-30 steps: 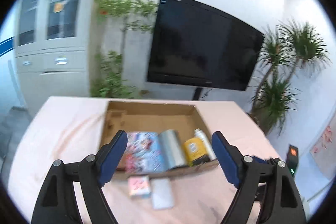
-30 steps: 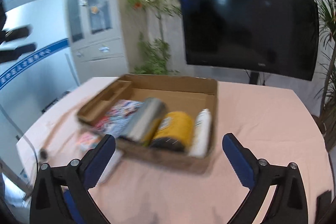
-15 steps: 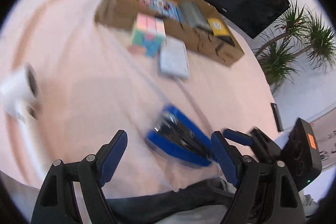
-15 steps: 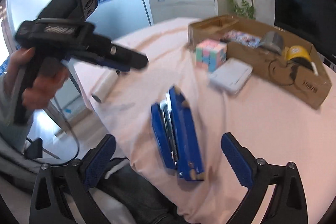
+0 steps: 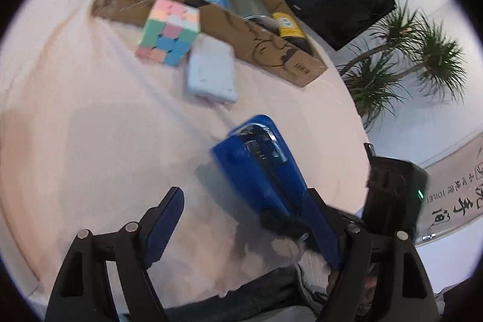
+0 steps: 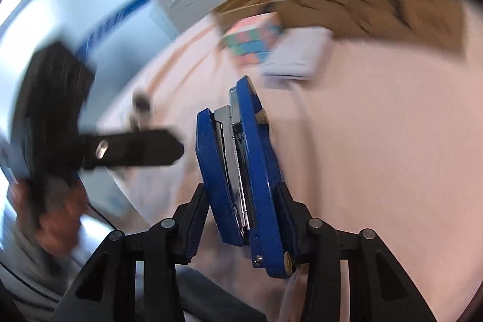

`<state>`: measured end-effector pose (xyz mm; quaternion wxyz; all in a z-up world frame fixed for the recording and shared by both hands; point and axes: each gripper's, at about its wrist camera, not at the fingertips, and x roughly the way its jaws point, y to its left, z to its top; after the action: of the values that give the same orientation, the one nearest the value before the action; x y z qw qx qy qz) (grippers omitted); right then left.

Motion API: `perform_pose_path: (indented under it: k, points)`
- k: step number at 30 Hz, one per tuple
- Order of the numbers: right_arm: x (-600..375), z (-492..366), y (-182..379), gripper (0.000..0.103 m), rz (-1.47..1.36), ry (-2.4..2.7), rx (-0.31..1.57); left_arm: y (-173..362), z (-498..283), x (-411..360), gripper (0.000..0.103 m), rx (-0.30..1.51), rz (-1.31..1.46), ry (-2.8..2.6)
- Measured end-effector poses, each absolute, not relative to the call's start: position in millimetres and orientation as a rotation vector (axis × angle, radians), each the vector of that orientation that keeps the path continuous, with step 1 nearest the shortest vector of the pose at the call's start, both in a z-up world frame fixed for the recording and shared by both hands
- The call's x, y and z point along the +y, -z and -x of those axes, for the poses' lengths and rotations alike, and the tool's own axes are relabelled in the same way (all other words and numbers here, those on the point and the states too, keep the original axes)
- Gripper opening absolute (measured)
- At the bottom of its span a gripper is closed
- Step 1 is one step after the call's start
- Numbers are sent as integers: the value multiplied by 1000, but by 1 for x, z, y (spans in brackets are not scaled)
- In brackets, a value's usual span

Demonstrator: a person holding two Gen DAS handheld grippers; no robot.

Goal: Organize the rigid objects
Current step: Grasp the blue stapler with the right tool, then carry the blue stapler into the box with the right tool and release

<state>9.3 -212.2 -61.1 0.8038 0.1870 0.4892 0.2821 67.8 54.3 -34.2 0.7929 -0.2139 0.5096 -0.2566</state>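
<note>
Since the frame half a second earlier, the right gripper (image 6: pixel 243 219) had closed on the blue stapler (image 6: pixel 241 171), which had lain free on the pink cloth between spread fingers; a second earlier both cameras had faced the box from farther back.

Left wrist view. The left gripper (image 5: pixel 241 228) was held with its jaws wide apart and nothing between them. The stapler (image 5: pixel 265 174) appeared ahead and to the right, its near end caught between the dark fingers of the right gripper (image 5: pixel 289 228). Whether it had left the cloth (image 5: pixel 90 125) could not be told. Beyond it lay a flat white case (image 5: pixel 211 71), and touching that a pastel cube (image 5: pixel 169 30) just beside the cardboard box (image 5: pixel 235 23). Inside the box sat a printed packet, a grey can (image 5: pixel 247 0) and a yellow can (image 5: pixel 288 26).

Right wrist view. The frame was heavily blurred, suggesting fast motion. The jaws were shut on the stapler's rear half, one pad on each broad side, with the stapler on edge and pointing forward. The left gripper (image 6: pixel 132 148) stood to the left, apart from it. The cube (image 6: pixel 253 38), case (image 6: pixel 297 56) and box (image 6: pixel 377 11) lay ahead.

The grasp probably marked the start of a carry; the cube and case remained outside the box.
</note>
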Motion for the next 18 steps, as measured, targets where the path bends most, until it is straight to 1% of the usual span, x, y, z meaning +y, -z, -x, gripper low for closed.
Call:
perform_pose_path:
  k: [1, 3, 5, 7, 9, 10, 13, 14, 15, 16, 18]
  points:
    - [-231, -11, 63, 42, -504, -554, 1045, 35, -72, 49, 80, 1100, 460, 562]
    - [-252, -11, 54, 60, -519, -430, 1008, 37, -79, 39, 80, 1110, 464, 567]
    - [-270, -8, 34, 60, -445, -306, 941, 40, -85, 28, 80, 1115, 460, 581]
    - [-273, -1, 11, 65, -308, -276, 864, 44, -90, 14, 80, 1127, 458, 608]
    - [-260, 3, 3, 65, -173, -326, 851, 48, -93, 4, 80, 1143, 464, 625]
    - [-247, 3, 5, 65, -108, -383, 868, 50, -94, 1, 76, 1151, 463, 622]
    - [-222, -4, 21, 60, -37, -429, 929, 58, -100, -2, 76, 1166, 482, 602]
    - [-217, -6, 26, 53, -27, -428, 944, 61, -102, 1, 76, 1172, 509, 600]
    - [-211, -10, 33, 47, -2, -407, 960, 62, -102, 3, 76, 1173, 513, 594]
    - [-205, -13, 41, 45, 24, -381, 972, 62, -102, 4, 76, 1170, 503, 585]
    - [-198, -13, 44, 31, 48, -359, 962, 62, -101, 8, 75, 1163, 514, 584]
